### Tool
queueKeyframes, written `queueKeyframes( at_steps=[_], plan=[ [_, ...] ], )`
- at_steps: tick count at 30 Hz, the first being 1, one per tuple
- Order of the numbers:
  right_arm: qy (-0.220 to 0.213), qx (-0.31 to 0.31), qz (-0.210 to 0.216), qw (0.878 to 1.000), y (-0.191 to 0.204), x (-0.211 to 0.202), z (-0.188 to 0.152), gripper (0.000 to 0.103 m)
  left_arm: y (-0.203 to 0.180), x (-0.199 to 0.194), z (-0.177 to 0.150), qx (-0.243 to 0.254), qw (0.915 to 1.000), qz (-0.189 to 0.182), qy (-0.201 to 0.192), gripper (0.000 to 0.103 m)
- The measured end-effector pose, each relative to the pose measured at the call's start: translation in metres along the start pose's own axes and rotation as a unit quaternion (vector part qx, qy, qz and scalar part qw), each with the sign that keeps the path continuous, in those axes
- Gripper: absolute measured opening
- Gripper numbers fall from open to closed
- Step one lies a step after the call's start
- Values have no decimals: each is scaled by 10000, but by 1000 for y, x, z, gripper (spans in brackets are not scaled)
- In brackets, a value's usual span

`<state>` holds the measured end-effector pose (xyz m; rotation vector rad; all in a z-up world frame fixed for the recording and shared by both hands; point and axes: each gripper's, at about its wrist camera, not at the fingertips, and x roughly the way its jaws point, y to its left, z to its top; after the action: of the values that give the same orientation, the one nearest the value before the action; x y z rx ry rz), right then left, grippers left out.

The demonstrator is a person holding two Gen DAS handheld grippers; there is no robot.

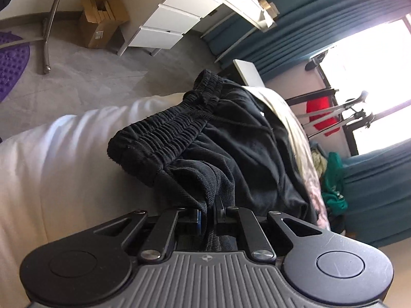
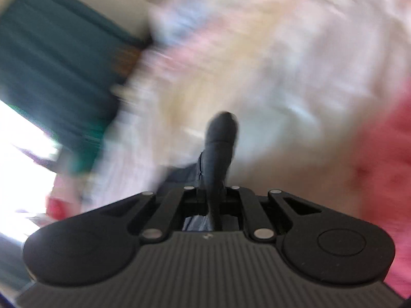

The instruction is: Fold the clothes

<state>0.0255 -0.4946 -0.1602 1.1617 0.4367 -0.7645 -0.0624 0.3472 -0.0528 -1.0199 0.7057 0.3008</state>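
Left gripper (image 1: 209, 209) clamped on black trousers (image 1: 205, 138), elastic waistband just beyond the jaws, draped over white bedding (image 1: 64, 154). Right gripper (image 2: 214, 195) pinching dark cloth too (blurred view), probably to spread the garment for folding.

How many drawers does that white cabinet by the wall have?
3, stacked along the white cabinet's front: one nearest the desktop, one in the middle, one nearest the floor. The tilted view hides its far side, so more may exist.
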Motion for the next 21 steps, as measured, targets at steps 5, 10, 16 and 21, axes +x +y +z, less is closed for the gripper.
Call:
queueKeyframes(
  at_steps=[5,10,16,21],
  plan=[
    [384,-699,-208,9966,8,16,2,8,-24,4,-16,1273,9904,534,-64,18],
    [238,-752,-278,9965,11,8,6,13,-44,7,-25,1916,9790,695,-22,54],
    [-236,-417,287,9984,9,-23,10,66,-66,-5,-41,2485,9645,877,-192,86],
    [-1002,-1286,659,9844,44,-56,-9,72,-75,-23,-55,2654,9572,1011,-558,103]
  ],
)
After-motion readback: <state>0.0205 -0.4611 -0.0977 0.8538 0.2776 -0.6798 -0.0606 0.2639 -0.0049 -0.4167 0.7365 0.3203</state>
